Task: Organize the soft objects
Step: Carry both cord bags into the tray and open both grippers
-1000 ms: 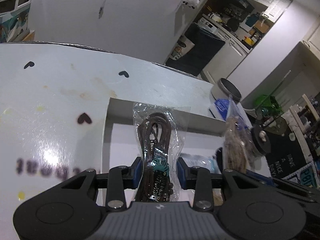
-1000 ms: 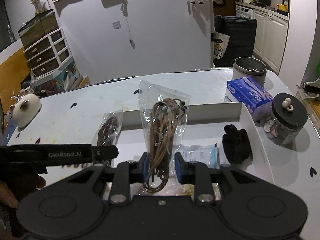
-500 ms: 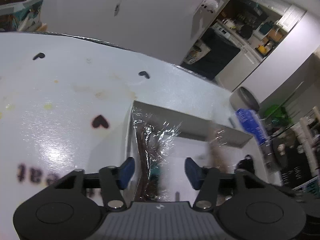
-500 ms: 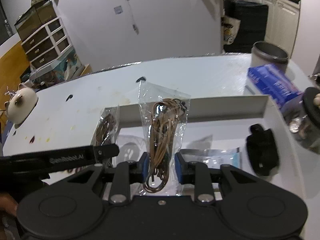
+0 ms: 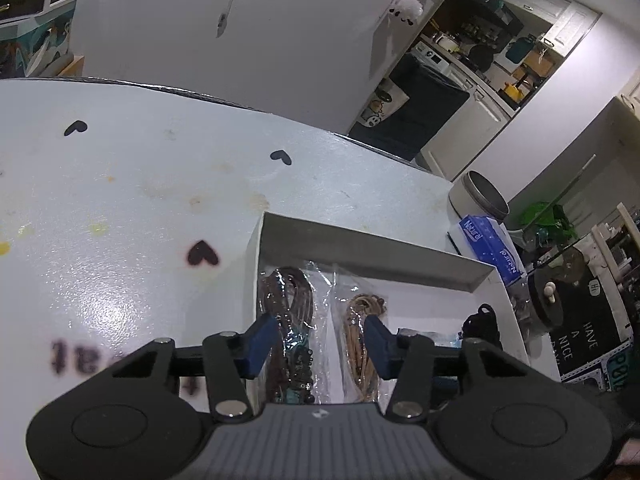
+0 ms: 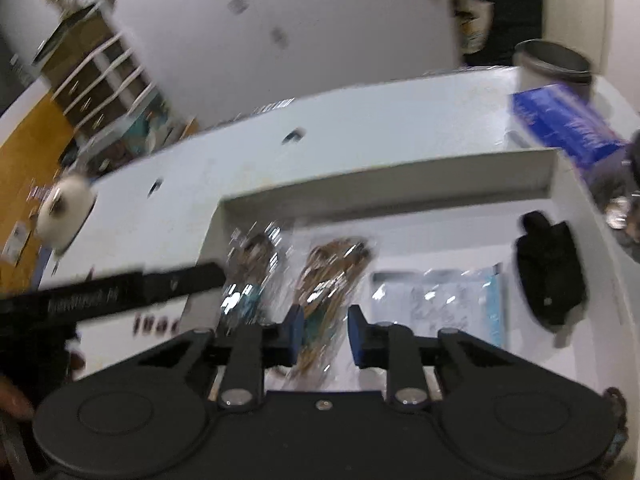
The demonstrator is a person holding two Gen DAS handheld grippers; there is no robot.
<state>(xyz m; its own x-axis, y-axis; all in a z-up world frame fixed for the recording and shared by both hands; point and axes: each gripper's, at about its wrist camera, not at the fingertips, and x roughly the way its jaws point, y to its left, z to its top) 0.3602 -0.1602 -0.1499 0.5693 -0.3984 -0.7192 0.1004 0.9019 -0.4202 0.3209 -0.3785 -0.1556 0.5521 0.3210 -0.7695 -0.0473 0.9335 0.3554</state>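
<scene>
- A home: kitchen alcove with white cabinets [image 5: 568,28] and a stove [image 5: 434,54]
- Stained white worktop [image 5: 160,184] with heart stickers; drawer unit [image 6: 100,76] behind

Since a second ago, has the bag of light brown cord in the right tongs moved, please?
Yes. The bag of light brown cord has gone down from upright above the white tray's far wall to lying flat inside the tray; the right tongs are open.

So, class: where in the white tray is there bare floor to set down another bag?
The tray is bare behind the flat packet, along the back wall, left of the black pouch. The left end is crowded: dark cord bag beside tan cord bag.
</scene>
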